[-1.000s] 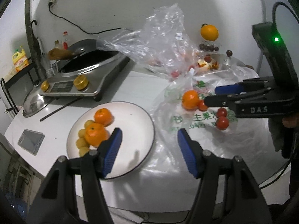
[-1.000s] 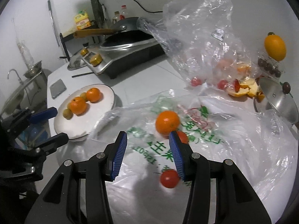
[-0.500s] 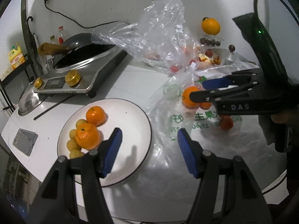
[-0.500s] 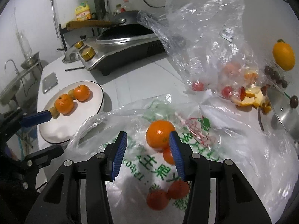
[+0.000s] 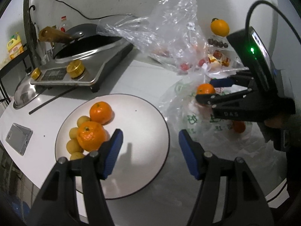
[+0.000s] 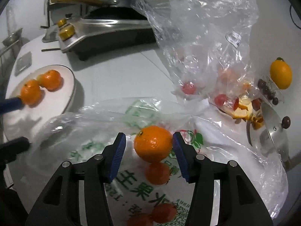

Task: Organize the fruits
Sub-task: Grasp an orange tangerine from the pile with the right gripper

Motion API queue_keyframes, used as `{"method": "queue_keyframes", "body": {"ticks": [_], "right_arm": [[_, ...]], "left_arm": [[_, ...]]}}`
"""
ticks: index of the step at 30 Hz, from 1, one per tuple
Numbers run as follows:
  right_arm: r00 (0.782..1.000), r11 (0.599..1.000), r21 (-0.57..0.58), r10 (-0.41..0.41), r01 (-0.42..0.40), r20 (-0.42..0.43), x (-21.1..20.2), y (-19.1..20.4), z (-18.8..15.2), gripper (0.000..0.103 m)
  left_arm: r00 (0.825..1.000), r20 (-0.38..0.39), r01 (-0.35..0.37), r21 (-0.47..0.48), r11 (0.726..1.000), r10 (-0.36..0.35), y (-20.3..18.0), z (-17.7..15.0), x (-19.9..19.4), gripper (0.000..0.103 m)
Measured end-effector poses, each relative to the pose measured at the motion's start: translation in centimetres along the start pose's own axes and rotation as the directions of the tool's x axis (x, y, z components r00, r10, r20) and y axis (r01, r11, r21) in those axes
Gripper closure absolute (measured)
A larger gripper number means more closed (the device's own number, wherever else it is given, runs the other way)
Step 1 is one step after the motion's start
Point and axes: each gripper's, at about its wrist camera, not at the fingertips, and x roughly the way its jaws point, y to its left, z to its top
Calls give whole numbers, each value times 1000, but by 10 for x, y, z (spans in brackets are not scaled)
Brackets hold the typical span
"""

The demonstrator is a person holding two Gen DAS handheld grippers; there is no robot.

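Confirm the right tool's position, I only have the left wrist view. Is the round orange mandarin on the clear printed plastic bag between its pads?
Observer: Yes. In the right wrist view the round orange mandarin sits between the blue pads of the right tool. Its jaws have just been opening, and the left pad stands clear of the fruit.
Operator: Anything close to it?
Observer: A small red tomato lies right beside it on the camera side, on the clear printed plastic bag.
Operator: What does the tool hide from me?
Observer: A steel pot lid with a dark knob, at the bag's right edge.
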Motion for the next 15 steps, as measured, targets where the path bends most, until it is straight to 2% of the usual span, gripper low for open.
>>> {"method": "queue_keyframes", "body": {"ticks": [4,5,11,15], "right_arm": [[999,1000,-7,-3,3,-34,9,-1,-2,49],[999,1000,-1,0,0,-37,11,-2,-3,52],[1000,1000,19,12,-12,-19,10,-4,-3,55],[999,998,44,32,-33,27,-11,-7,-2,55]], "left_arm": [[1000,1,0,-7,1000,0,4,0,1,40],[1000,2,0,-8,1000,0,5,0,1,40],[1000,10,-6,-5,1000,6,5,0,-4,40],[1000,22,-4,8,1000,4,-2,0,-11,40]]}}
